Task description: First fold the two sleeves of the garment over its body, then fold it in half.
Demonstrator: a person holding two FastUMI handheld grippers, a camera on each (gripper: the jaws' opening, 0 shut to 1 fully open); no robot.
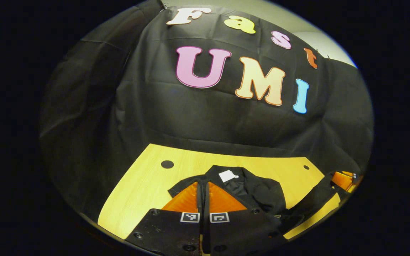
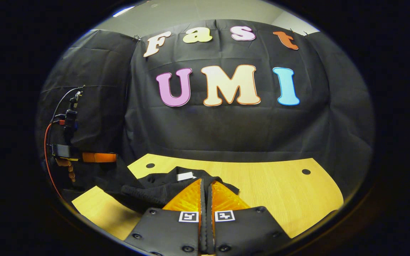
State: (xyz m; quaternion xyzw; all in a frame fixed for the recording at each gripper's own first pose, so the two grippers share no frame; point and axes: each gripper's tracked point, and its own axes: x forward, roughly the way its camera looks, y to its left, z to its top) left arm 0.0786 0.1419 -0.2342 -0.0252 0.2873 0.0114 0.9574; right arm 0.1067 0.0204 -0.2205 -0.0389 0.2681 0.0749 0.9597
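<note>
Black knit garment point(image 1: 251, 190) with a white neck label point(image 1: 228, 175) lies bunched on the yellow wooden table point(image 1: 144, 185), collar toward the far edge; left gripper point(image 1: 203, 192) has its fingers clenched together with a strip of dark cloth in the slit between them, likely pinching the near hem or a sleeve edge to lift it; right gripper point(image 2: 206, 193) fingers also pressed together over the garment point(image 2: 148, 190), grasp on fabric likely but I cannot tell for certain; both low at the near side, seemingly so the cloth can be carried over the body; fold not yet flat.
</note>
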